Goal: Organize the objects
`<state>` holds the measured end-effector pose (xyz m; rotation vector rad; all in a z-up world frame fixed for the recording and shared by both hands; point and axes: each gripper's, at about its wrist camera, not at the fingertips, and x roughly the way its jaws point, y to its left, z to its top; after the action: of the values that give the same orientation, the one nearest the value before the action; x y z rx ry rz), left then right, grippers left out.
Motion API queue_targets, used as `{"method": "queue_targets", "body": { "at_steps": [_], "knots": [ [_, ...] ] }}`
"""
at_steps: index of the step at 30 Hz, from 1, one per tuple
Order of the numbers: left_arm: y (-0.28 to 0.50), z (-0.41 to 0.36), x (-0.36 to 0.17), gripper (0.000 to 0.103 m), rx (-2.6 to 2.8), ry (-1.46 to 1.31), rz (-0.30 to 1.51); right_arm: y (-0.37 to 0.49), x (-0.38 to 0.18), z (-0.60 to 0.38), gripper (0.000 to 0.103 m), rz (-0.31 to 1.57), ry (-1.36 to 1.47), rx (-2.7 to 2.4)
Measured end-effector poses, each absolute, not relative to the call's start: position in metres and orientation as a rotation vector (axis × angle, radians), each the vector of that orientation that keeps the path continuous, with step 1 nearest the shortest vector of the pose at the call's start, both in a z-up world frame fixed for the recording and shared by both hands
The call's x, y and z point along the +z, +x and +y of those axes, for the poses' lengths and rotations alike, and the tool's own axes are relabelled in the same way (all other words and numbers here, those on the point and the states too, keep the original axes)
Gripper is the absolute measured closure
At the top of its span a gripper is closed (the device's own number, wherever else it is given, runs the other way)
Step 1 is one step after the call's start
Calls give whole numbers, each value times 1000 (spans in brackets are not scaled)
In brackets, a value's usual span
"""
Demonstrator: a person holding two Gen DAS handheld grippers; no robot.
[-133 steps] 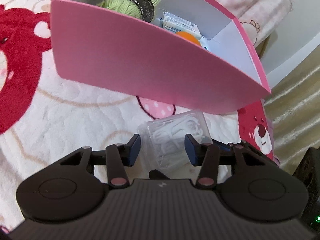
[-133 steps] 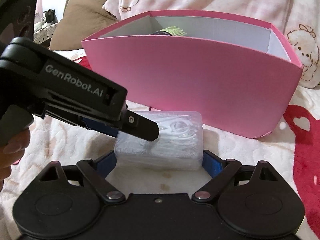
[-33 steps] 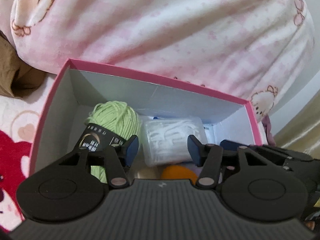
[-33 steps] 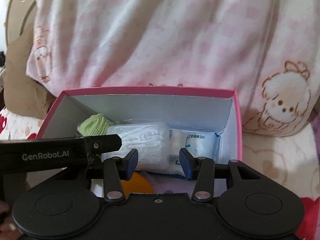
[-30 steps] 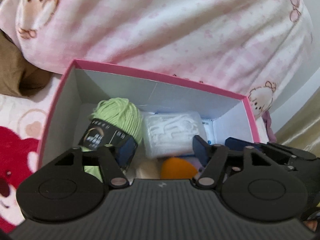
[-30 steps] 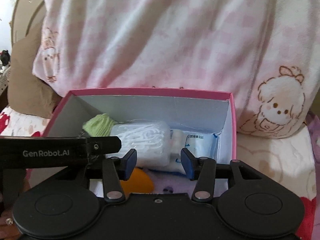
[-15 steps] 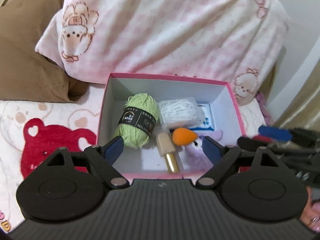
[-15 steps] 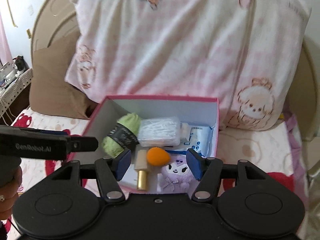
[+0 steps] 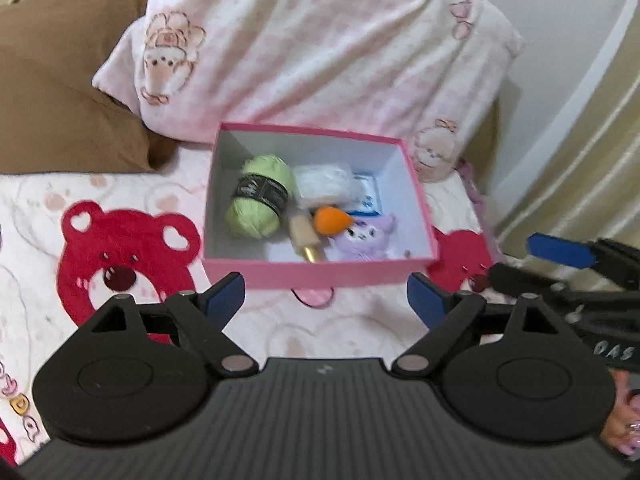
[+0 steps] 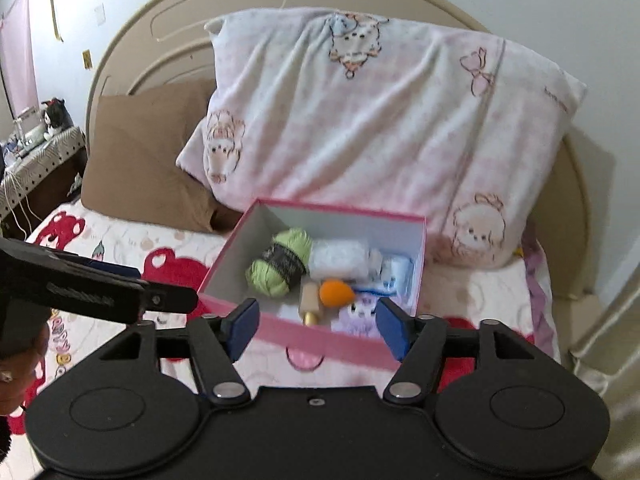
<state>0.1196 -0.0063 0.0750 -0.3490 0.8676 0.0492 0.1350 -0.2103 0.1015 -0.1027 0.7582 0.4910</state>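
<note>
Both tools hang above the bed, and neither has hold of anything. The left gripper [image 9: 322, 294] has its jaws spread wide, with only the bear-print bedspread [image 9: 120, 264] and the near wall of the pink box [image 9: 320, 274] showing in the gap. The right gripper [image 10: 316, 326] is likewise wide apart and empty, and the box sits ahead of and just beyond its blue pads [image 10: 240, 326].

The things being tidied all lie inside the box, beyond both pairs of jaws. I count one ball of green yarn [image 9: 260, 196] at the left, one clear case of white picks [image 9: 324, 180] towards the back, one orange sponge [image 9: 330, 220] in the middle, one small beige bottle with a gold cap [image 9: 306, 238], one lilac plush toy [image 9: 362, 238] at the front right and one blue-and-white packet [image 9: 366, 198] half buried under the case. Behind the box there is one pink pillow [image 10: 372, 120] and one brown pillow [image 10: 140, 156].

As for trouble, I see little of it. The box stands on soft bedding, so a knock from either tool could tip it or slide it. The case rests on top of other things and might shift if the box is jostled. The two tools are also near each other and could clash.
</note>
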Motion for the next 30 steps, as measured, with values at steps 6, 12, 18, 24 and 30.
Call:
{"method": "queue_targets", "body": {
  "at_steps": [6, 12, 18, 24, 30],
  "knots": [
    [93, -16, 79, 15, 85, -288, 852, 118, 94, -208, 25, 774, -91, 502],
    [79, -13, 70, 15, 97, -284, 876, 114, 80, -213, 24, 794, -35, 490],
    [74, -7, 56, 15, 110, -309, 899, 114, 66, -210, 20, 803, -91, 418],
    [75, -1, 49, 15, 159, -302, 899, 117, 53, -209, 12, 836, -124, 330],
    [74, 0, 43, 10, 169, -294, 898, 123, 45, -215, 10, 867, -100, 266]
  ]
}}
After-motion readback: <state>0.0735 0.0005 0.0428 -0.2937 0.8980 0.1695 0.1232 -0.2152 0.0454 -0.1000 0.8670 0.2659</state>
